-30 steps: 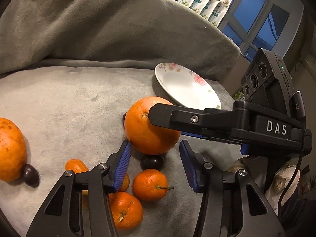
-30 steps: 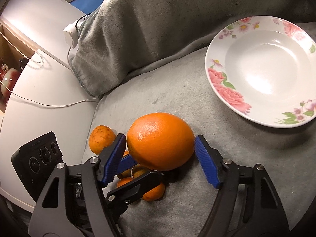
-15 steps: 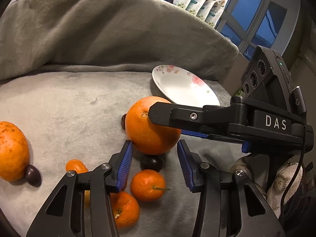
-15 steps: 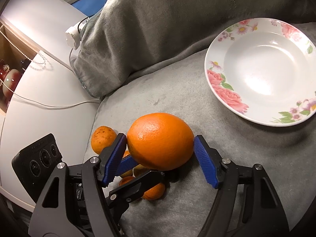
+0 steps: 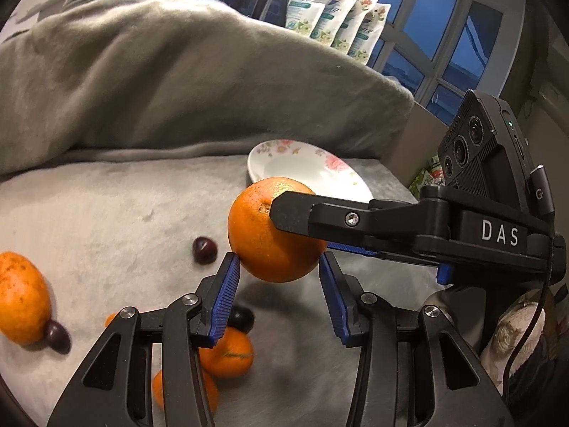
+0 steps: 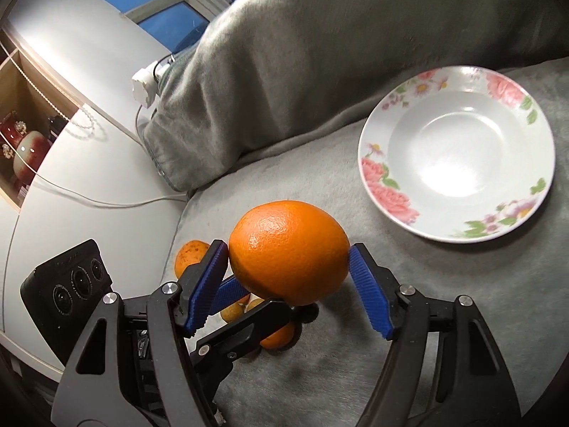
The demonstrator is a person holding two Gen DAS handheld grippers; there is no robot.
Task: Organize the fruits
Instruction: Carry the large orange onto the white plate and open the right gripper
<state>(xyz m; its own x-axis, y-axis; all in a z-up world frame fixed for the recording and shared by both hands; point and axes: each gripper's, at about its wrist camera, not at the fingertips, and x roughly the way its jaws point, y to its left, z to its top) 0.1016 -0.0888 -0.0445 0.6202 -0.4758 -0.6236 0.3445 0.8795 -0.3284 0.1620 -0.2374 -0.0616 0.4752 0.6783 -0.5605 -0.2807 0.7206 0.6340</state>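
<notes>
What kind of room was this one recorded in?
Probably a home bedroom or living room: fruit lies on a soft grey plush blanket, with a white floral ceramic plate and a night-dark window behind.

A rumpled grey blanket [image 6: 320,53] is bunched up behind the flat part. Four floral refill pouches [image 5: 338,17] lean against the dark blue window [image 5: 458,17]. A white plug [image 6: 144,85] with its cable [image 6: 106,201] lies on the white bench [image 6: 89,135], red vases [image 6: 21,146] on a shelf beside it.
</notes>
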